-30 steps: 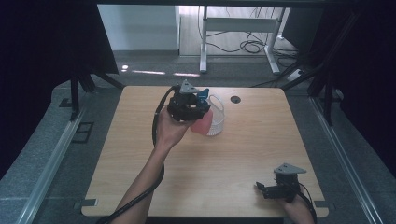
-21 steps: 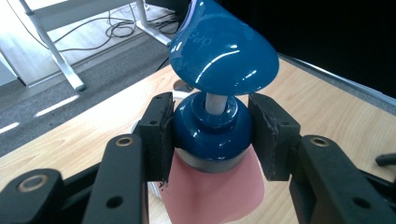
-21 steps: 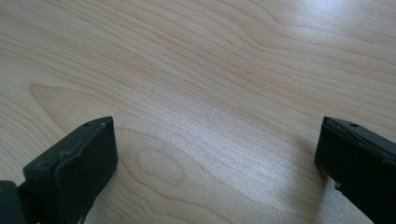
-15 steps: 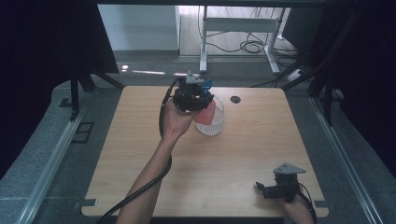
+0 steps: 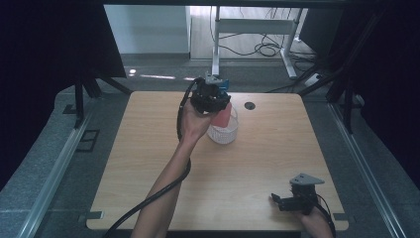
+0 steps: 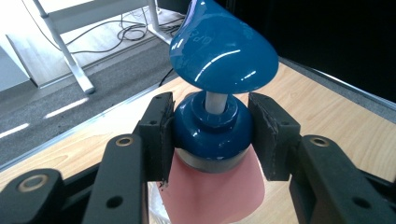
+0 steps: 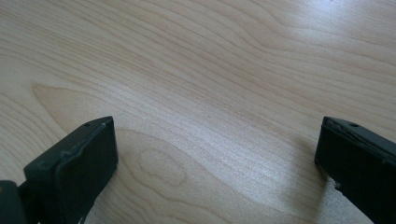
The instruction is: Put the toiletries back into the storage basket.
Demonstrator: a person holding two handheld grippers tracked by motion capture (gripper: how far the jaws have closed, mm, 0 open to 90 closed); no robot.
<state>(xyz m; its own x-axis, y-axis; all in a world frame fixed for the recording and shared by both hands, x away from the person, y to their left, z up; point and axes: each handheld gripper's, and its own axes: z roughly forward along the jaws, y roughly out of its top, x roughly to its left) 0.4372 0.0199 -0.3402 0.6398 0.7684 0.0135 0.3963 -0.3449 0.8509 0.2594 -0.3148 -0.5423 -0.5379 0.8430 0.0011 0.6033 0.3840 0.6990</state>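
A pump bottle with a blue pump head (image 6: 224,46), a blue collar (image 6: 212,133) and a pink body (image 5: 224,116) is gripped by my left gripper (image 6: 212,135) (image 5: 210,96) at the far middle of the table. The jaws press on the collar from both sides. The bottle's lower end stands in or just over a clear ribbed cup (image 5: 223,133); I cannot tell which. My right gripper (image 5: 292,201) (image 7: 215,154) rests near the table's front right corner, open, with bare wood between its pads.
A black round grommet (image 5: 249,105) sits near the far edge of the wooden table (image 5: 277,148), right of the cup. Grey floor rails run along both sides. A desk frame and cables (image 5: 262,47) lie beyond the far edge.
My left gripper has carried the bottle to the right and a little farther away, ending at the clear cup. The right gripper has stayed put.
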